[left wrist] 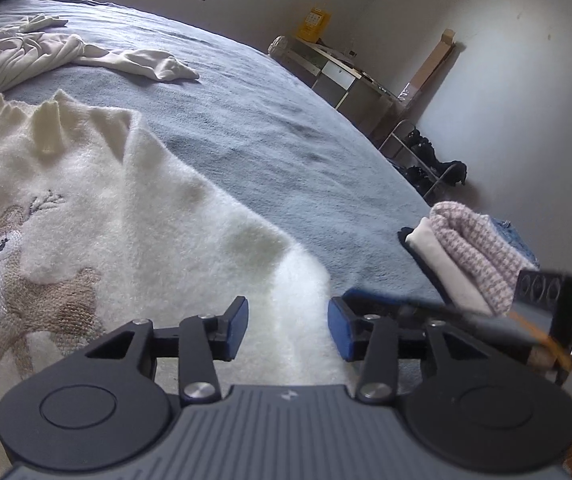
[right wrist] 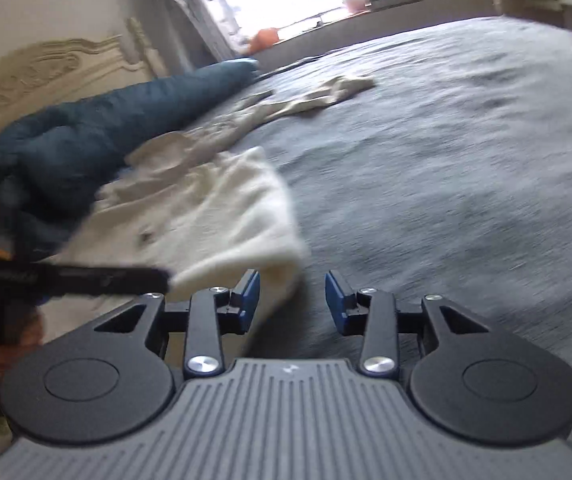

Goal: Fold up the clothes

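Sweater (left wrist: 134,216) lies flat under both grippers' parted fingers (left wrist: 238,328) — gripped by neither — on the bed (left wrist: 286,128).

Sweater (left wrist: 98,216) lies flat on bed (left wrist: 270,128), near edge, left of centre. Crumpled garment (left wrist: 26,56) lies behind it, farther up bed. Folded stack (left wrist: 469,256) sits at bed's right edge. Desk (left wrist: 345,72) and shoe rack (left wrist: 425,160) stand beyond bed, against wall.
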